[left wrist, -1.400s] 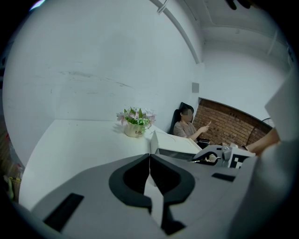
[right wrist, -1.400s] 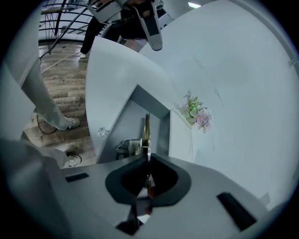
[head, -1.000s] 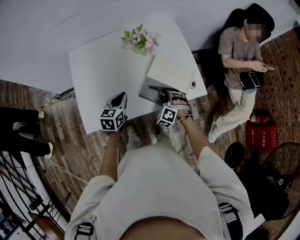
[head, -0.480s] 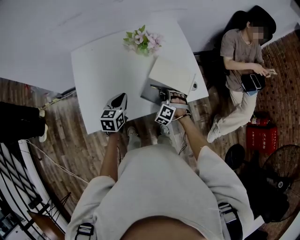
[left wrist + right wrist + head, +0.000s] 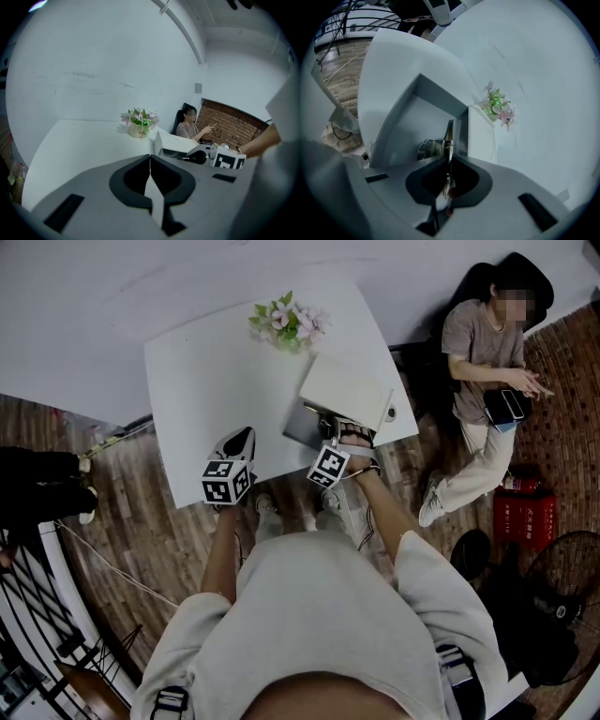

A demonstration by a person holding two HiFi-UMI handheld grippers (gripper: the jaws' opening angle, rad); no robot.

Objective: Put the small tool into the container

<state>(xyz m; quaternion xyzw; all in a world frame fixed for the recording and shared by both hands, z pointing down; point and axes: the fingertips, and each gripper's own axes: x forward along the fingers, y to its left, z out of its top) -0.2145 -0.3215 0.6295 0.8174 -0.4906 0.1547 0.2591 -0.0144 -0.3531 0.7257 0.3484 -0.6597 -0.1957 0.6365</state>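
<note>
The container (image 5: 298, 427) is a grey open box at the table's front right, and its white lid (image 5: 345, 390) stands raised behind it. My right gripper (image 5: 351, 434) hovers over the box, shut on a slim metal tool (image 5: 449, 135). The tool's tip points down into the grey box (image 5: 412, 119) beside the lid (image 5: 480, 136). A small wire-like metal piece (image 5: 425, 147) lies inside. My left gripper (image 5: 243, 435) rests at the table's front edge, left of the box. Its jaws meet in the left gripper view, so the left gripper (image 5: 150, 158) is shut with nothing in it.
A pot of pink flowers (image 5: 286, 322) stands at the back of the white table (image 5: 206, 371). A seated person (image 5: 483, 352) is on the floor to the right, near a red box (image 5: 523, 512). Wooden floor surrounds the table.
My right gripper with the tool has edged slightly toward the box. My left gripper has stayed put. The dark legs at the far left have shifted.
</note>
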